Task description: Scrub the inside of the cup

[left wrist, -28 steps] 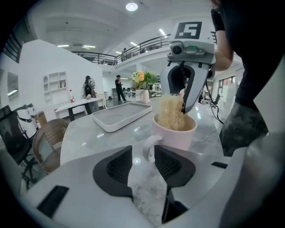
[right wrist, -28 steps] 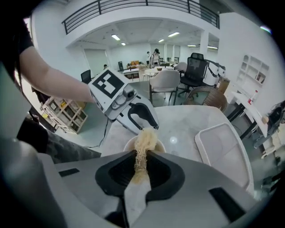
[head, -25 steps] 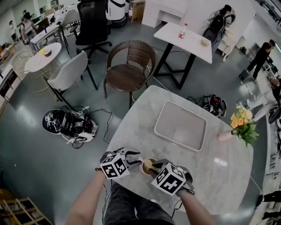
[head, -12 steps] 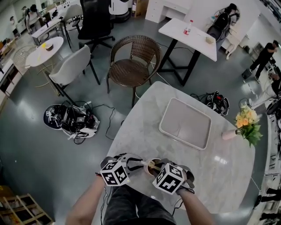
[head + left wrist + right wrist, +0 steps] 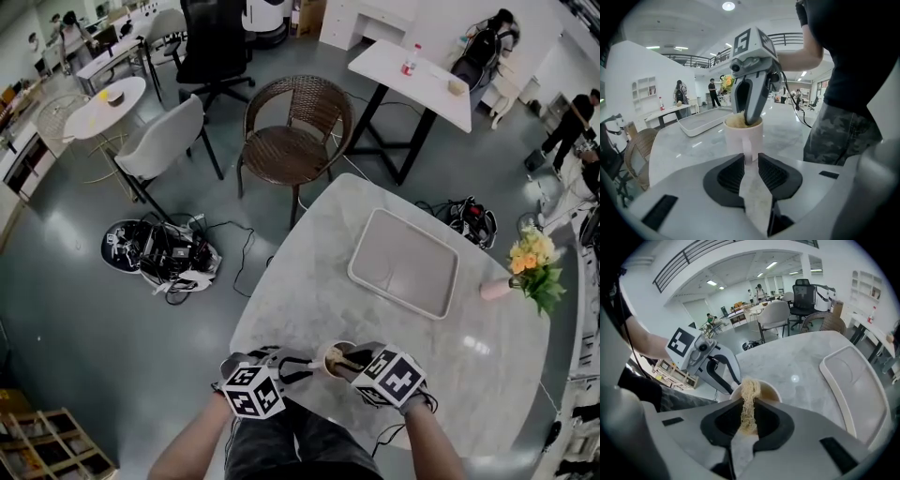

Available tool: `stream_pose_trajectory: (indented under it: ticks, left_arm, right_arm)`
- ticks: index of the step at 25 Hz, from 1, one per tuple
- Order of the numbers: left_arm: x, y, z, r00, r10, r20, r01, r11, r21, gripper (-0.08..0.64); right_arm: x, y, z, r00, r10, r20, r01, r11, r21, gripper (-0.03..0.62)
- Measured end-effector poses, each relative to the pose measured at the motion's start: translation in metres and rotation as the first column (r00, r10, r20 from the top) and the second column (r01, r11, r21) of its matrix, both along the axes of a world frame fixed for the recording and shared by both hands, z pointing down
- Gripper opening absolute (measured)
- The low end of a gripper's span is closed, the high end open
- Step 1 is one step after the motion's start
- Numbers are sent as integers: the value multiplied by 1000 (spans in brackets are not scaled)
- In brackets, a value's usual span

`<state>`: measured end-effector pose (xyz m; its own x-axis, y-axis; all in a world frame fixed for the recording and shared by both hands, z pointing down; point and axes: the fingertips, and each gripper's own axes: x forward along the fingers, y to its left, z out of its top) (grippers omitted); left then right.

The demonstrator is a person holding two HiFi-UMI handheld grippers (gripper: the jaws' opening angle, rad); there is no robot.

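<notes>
**Cup upright between our grippers, mouth under the right one**

On our left, the left gripper [image 5: 750, 161] has its jaws nearly together. They have just been closing, and their tips pinch the handle of the pale, straight-walled ceramic cup [image 5: 742, 135]. The cup stands upright just ahead of that gripper, at the near edge of the grey-veined marble table [image 5: 309, 272], with its handle turned toward our left hand.

On our right, the right gripper [image 5: 749, 405] tilts steeply down over the rim. Its jaws are pressed on a straw-coloured, fibrous scrubber [image 5: 750, 392], whose free end hangs into the cup's mouth.

The cup's long axis is vertical and its opening lies directly below the right jaws. We judge the scrubbing stroke must run down and around the inner wall while the left grip steadies the handle.

Further right, a pale rectangular tray [image 5: 403, 264] lies well apart.
</notes>
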<state>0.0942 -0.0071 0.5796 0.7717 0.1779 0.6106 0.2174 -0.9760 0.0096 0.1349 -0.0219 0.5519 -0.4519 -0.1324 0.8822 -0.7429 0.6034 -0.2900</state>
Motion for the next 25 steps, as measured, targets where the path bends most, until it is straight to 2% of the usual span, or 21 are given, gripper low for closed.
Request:
stream_pose_trajectory:
  ticks: [5,10,16,20,23,25]
  left_arm:
    - [-1,28,-4,1000,17,-9,-17,999,-31,98]
    - [2,50,-5,1000,20,-18,-21,998,-64,94]
    - [9,63,-6,998,-42,-35,38,993,-112,94]
    - [22,67,-6,996,-80,-51,73,990,-123,94]
    - [31,68,-6,992,-110,-64,101,986,-130,94]
    - [36,68,-7,989,-128,-69,119,984,-131,94]
  right_arm:
    - [-2,5,-11,998,31,57,-32,999,13,63]
    - [-11,8,-12,997,-7,77,4,999,35,63]
    - [-17,6,-10,996,-41,75,37,998,55,63]
    - [-11,2,-7,1000,-26,8,25,998,54,63]
    - [-10,1,1,992,-61,-111,67,996,58,63]
    - [-10,0,9,973,-111,-200,126,990,62,63]
